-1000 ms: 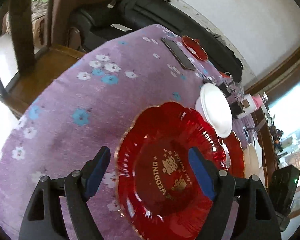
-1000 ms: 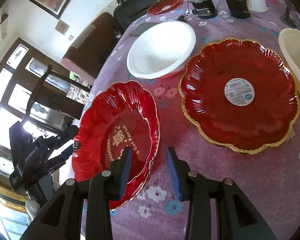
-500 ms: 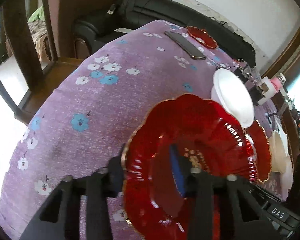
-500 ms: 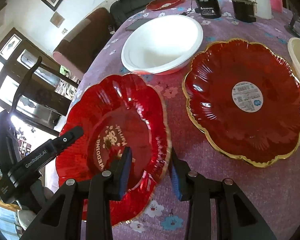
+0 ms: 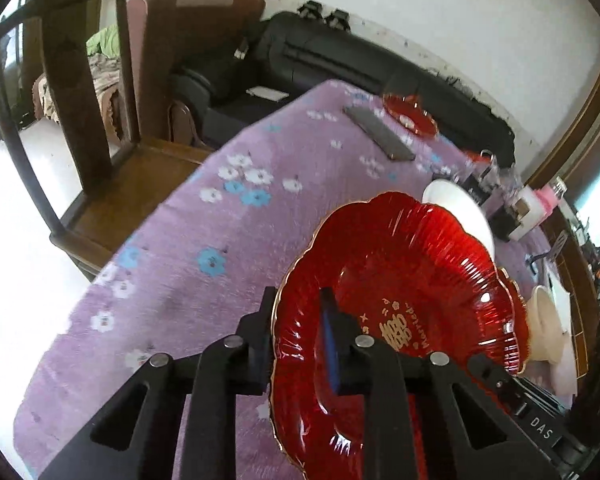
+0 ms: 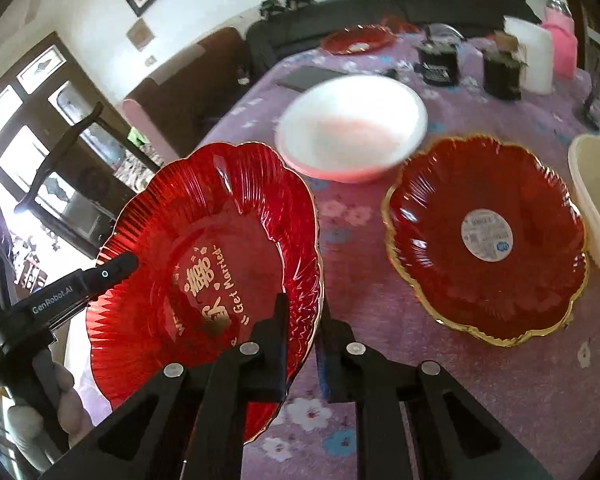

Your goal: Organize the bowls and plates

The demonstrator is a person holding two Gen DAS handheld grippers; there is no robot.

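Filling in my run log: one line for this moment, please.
left gripper: shut on wedding plate | right gripper: shut on wedding plate | plate lifted, tilted

Clamped between both pairs of matt black plastic jaws, the wedding plate (image 5: 412, 280) looks like glossy, translucent red plastic, ribbed, with a gilt rim. Beyond the right jaws, a second red plate (image 6: 486, 236) carries a paper sticker; the white bowl (image 6: 352, 128) is smooth. The tablecloth (image 5: 204, 240) is soft matt purple cloth.
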